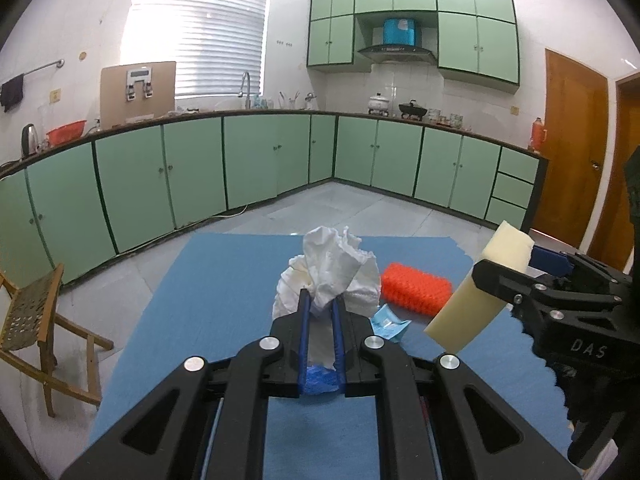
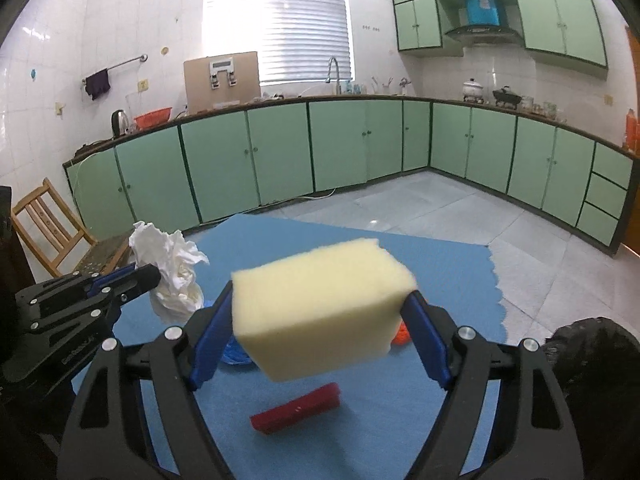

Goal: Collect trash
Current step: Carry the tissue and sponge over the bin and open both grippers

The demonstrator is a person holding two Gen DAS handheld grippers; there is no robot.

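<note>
My left gripper (image 1: 320,300) is shut on a crumpled white tissue (image 1: 332,272) and holds it above the blue mat (image 1: 208,304). The tissue also shows in the right wrist view (image 2: 172,272), with the left gripper (image 2: 148,276) at the left. My right gripper (image 2: 320,312) is shut on a pale yellow foam block (image 2: 320,304) held above the mat (image 2: 440,280). The block also shows in the left wrist view (image 1: 480,288), with the right gripper (image 1: 504,276) on it. An orange mesh piece (image 1: 416,286), a small blue wrapper (image 1: 388,324) and a red stick (image 2: 298,408) lie on the mat.
A black bag (image 2: 592,364) sits at the right edge of the right wrist view. A wooden chair (image 1: 36,320) stands left of the table. Green kitchen cabinets (image 1: 200,168) line the far walls across a tiled floor.
</note>
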